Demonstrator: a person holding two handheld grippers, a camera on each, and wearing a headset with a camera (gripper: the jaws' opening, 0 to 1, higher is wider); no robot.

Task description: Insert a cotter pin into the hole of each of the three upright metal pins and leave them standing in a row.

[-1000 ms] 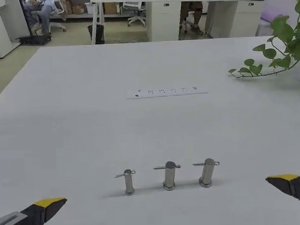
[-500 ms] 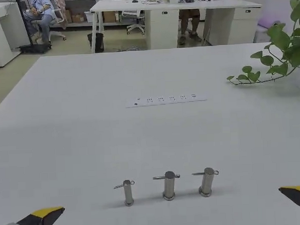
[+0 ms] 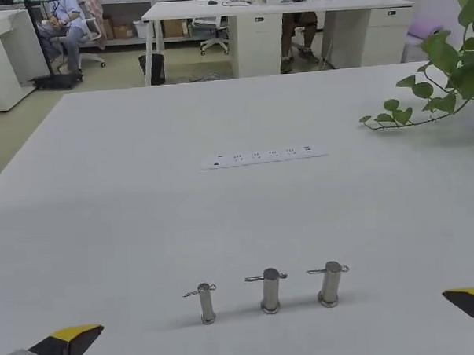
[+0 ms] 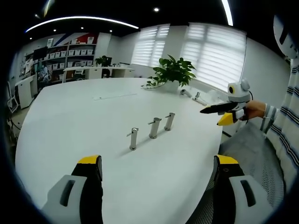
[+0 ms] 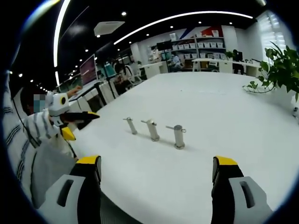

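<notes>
Three upright metal pins stand in a row near the front of the white table point(image 3: 246, 208): the left pin point(image 3: 206, 302), the middle pin point(image 3: 270, 290) and the right pin point(image 3: 330, 283). Each has a cotter pin through its top. The same row appears in the left gripper view point(image 4: 153, 128) and in the right gripper view point(image 5: 152, 129). My left gripper point(image 4: 158, 163) is open with nothing in it, its yellow tip at the lower left point(image 3: 71, 339). My right gripper point(image 5: 154, 164) is open too, its tip at the lower right point(image 3: 472, 301). Both are well apart from the pins.
A white power strip point(image 3: 264, 157) lies mid-table. A leafy plant point(image 3: 441, 74) hangs over the far right edge. Beyond the table are desks point(image 3: 277, 18) and a seated person point(image 3: 65, 24).
The head view has tilted, so the whole scene sits lower in the picture. The pins stand as before. Both gripper tips have dropped a little lower in view.
</notes>
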